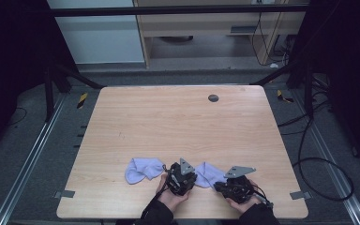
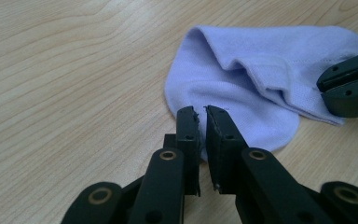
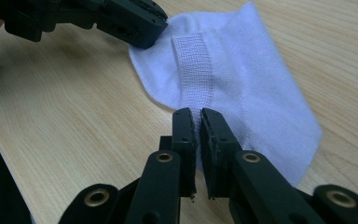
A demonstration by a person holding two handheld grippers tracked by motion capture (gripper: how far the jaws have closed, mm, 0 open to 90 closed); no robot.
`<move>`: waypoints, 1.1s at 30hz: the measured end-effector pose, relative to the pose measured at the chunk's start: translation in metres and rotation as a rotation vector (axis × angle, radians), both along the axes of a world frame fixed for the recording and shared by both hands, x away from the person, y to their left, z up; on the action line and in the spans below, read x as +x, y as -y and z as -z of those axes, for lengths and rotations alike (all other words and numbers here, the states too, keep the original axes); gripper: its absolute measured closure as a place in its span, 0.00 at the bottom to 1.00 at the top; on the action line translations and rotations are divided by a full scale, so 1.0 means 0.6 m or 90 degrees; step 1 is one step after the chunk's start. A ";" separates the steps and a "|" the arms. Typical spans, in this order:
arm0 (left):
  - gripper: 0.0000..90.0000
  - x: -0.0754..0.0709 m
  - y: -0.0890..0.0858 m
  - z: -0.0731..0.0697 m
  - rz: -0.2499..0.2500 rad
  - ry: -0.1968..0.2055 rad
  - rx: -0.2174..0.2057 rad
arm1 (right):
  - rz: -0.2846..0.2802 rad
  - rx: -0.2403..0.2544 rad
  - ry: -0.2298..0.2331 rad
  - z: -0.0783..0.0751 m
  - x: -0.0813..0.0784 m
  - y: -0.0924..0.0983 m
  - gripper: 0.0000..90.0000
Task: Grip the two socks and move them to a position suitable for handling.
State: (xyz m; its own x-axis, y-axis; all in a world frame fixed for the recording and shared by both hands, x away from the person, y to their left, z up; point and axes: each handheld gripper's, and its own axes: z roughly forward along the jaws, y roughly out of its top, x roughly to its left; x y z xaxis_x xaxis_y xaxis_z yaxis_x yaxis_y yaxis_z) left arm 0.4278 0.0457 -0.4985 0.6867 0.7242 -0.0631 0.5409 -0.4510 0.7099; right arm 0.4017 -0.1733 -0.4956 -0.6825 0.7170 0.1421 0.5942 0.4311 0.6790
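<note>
Two pale purple socks lie near the worktop's 6 o'clock edge. The left tool is pinched nearly shut on the edge of one sock. The right tool pinches its ribbed cuff. The other sock lies at the left tool's 9 o'clock.

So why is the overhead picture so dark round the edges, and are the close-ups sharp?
High view: light falls on the table, the surroundings sink into shadow. Left gripper view: the sock and wood grain are crisp, the black jaws nearest the lens a little soft. Right gripper view: the sock's ribbing is sharp, the far edge slightly blurred.
</note>
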 end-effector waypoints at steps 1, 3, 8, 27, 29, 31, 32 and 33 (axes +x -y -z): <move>0.93 0.000 0.000 0.000 0.001 -0.001 -0.003 | -0.002 0.000 -0.002 -0.001 0.001 0.001 0.95; 0.94 0.000 0.000 0.000 0.002 -0.002 -0.004 | -0.006 0.008 -0.006 -0.004 0.001 0.002 0.96; 0.96 0.000 0.000 0.000 0.004 -0.003 -0.005 | 0.001 0.038 0.016 -0.017 0.001 0.011 0.96; 0.98 0.007 0.002 0.000 0.006 -0.003 -0.008 | 0.158 0.093 0.066 -0.047 0.025 0.068 0.96; 0.98 0.009 0.004 -0.001 0.005 0.000 -0.007 | 0.169 0.083 0.068 -0.045 0.029 0.073 0.96; 0.98 0.011 0.007 -0.001 0.003 0.002 -0.005 | 0.185 0.072 0.069 -0.042 0.035 0.078 0.96; 0.98 0.011 0.007 -0.001 0.003 0.002 -0.005 | 0.189 0.070 0.070 -0.041 0.037 0.080 0.96; 0.98 0.014 0.011 -0.001 0.003 0.004 -0.005 | 0.194 0.064 0.071 -0.039 0.040 0.083 0.96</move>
State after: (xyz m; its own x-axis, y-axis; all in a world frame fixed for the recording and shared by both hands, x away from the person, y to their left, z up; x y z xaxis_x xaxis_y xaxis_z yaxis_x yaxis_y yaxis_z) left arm 0.4359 0.0391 -0.4979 0.6903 0.7206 -0.0643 0.5348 -0.4483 0.7163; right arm 0.4254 -0.2230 -0.4720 -0.4536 0.8769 0.1588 0.6055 0.1725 0.7770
